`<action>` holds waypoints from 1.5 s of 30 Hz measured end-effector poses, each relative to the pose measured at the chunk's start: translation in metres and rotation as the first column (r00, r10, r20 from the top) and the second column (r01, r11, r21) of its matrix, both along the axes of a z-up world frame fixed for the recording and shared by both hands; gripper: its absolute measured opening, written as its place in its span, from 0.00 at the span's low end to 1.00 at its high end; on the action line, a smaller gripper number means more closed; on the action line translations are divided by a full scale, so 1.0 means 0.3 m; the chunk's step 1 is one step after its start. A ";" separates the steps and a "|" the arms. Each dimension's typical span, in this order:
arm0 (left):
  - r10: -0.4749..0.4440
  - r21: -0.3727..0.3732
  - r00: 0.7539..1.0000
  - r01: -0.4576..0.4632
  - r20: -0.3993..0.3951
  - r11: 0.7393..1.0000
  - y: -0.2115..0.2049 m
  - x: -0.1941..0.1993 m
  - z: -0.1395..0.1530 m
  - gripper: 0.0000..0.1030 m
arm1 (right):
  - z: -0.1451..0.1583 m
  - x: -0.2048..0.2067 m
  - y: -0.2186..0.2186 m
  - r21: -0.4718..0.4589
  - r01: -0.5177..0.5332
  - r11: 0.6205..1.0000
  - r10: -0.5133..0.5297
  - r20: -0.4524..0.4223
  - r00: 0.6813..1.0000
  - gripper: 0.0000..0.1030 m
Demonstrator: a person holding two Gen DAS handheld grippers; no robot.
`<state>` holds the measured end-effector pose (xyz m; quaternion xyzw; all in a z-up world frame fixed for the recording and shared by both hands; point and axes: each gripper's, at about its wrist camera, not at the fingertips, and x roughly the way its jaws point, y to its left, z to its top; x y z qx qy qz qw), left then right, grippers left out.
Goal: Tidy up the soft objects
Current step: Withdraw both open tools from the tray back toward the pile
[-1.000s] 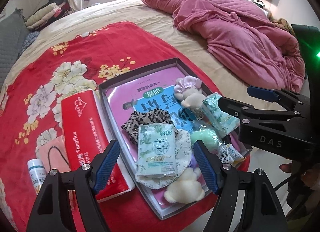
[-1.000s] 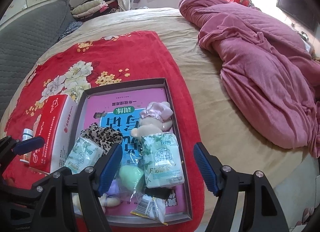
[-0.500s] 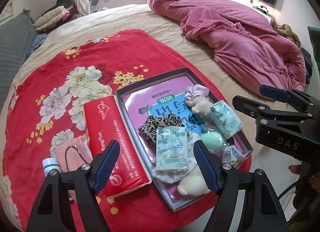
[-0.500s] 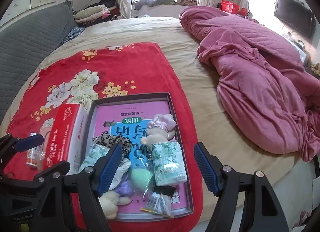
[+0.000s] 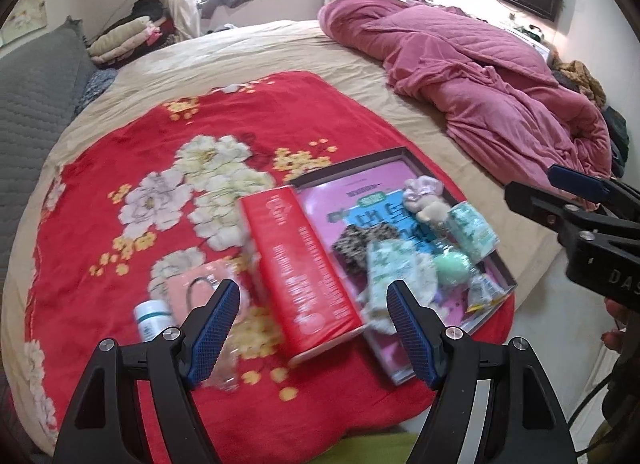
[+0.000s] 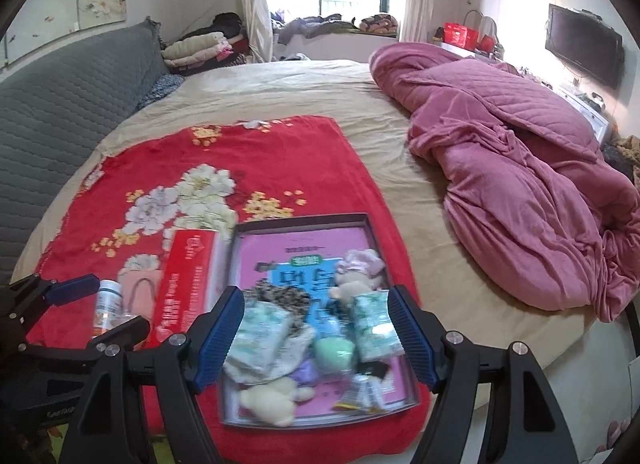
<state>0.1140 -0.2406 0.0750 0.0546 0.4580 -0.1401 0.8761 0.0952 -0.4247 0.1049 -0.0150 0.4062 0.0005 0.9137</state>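
Observation:
A shallow grey box point(image 6: 304, 220) with a pink printed bottom lies on a red flowered blanket point(image 6: 240, 168) on the bed. In it lie two green tissue packs point(image 6: 374, 324), a leopard scrunchie point(image 6: 280, 296), a green sponge point(image 6: 334, 350), a cream plush point(image 6: 268, 400) and a small doll with a pink cap point(image 6: 360, 268). The box also shows in the left wrist view point(image 5: 502, 264). My left gripper point(image 5: 312, 332) is open and empty, above the red tissue box point(image 5: 300, 268). My right gripper point(image 6: 316, 340) is open and empty, above the box's near end.
Left of the red tissue box lie a pink pouch point(image 5: 200, 288) and a white bottle point(image 5: 152, 318). A crumpled pink quilt point(image 6: 520, 168) fills the right of the bed. A grey headboard point(image 6: 60, 104) stands at the left. The bed edge is close in front.
Both grippers have pulled back and up from the box, so more of the bed shows. The left gripper has also swung left, over the red tissue box. Both stay open.

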 end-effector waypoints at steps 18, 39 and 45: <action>0.173 -0.023 0.983 -0.175 -0.054 0.984 0.571 -0.011 -0.065 0.75 | -0.027 -0.043 0.423 0.011 -0.140 0.990 0.140 -0.025 0.990 0.72; 0.050 -0.047 0.985 -0.059 -0.163 0.997 0.593 0.211 -0.256 0.75 | -0.314 -0.023 0.802 0.000 -0.262 0.965 0.257 -0.191 0.947 0.72; -0.013 -0.065 0.974 -0.001 -0.227 0.998 0.541 0.336 -0.363 0.75 | -0.426 0.022 0.826 0.030 -0.247 0.969 0.247 -0.243 0.938 0.72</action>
